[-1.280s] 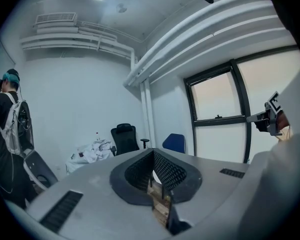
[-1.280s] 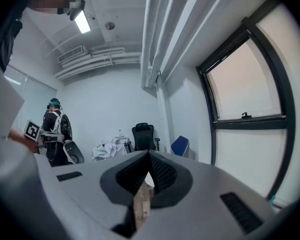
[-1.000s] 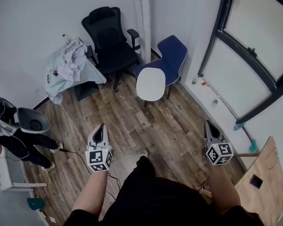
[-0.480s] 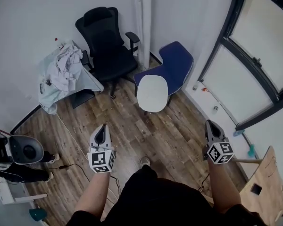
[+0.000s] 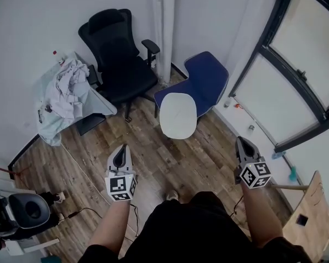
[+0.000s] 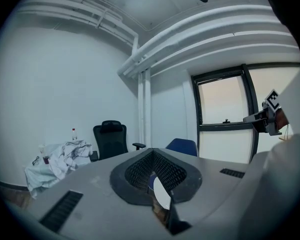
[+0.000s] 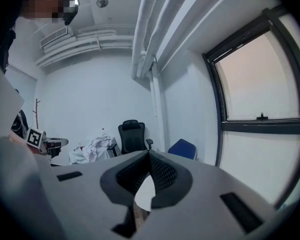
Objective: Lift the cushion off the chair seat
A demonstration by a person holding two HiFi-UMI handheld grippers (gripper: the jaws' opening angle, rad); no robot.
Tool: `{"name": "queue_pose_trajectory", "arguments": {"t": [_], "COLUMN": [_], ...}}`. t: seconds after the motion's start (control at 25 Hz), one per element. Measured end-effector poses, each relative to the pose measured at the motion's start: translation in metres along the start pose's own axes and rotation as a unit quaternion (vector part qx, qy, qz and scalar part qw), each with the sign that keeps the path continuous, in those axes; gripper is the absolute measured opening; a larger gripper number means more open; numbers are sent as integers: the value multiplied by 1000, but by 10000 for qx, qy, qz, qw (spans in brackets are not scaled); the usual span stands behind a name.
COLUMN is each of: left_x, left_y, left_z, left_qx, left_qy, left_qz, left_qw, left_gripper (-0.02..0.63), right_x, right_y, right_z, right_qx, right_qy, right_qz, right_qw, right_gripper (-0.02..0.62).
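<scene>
We judge this the approach: left gripper (image 5: 120,153) and right gripper (image 5: 242,147), both closed and empty, must open and reach the cushion (image 5: 177,115) on the chair (image 5: 207,76).

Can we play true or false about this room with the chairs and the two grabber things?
1. The white cushion lies on the seat of the blue chair. True.
2. The left gripper is holding the cushion. False: it is well short of the chair, with its jaws together on nothing.
3. A black office chair stands left of the blue chair in the head view. True.
4. The floor is green carpet. False: it is a wooden floor of brown planks.
5. The right gripper has its jaws together and carries nothing. True.
</scene>
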State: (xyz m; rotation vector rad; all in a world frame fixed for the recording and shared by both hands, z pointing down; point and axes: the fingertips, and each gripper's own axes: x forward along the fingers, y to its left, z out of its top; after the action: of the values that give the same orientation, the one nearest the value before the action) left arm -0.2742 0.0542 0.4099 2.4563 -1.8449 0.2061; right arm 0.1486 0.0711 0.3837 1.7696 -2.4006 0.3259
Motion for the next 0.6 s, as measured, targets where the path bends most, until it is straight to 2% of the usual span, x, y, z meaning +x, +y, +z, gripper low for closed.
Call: {"name": "queue_pose_trajectory", "arguments": {"t": [0.28, 0.4, 0.6], "left_x": [48, 67, 96], "left_y": [-8, -12, -14], "left_z": [1, 5, 14], "left_qx": [39, 24, 218], "left_qy": [27, 24, 55], "left_qz": [-237, -251, -279], "left_qw": [9997, 9997, 9994], "left_gripper": [5, 5, 5], "right_x": [37, 59, 102], "right_y": [-1, -2, -20], "right_z": [2, 6, -7], "right_qx": [40, 38, 138], "right_qy": [-330, -335, -203], "right_qz": [102, 163, 212], "right_qw": [9994, 9993, 9995], "right_gripper": [12, 12, 12]}}
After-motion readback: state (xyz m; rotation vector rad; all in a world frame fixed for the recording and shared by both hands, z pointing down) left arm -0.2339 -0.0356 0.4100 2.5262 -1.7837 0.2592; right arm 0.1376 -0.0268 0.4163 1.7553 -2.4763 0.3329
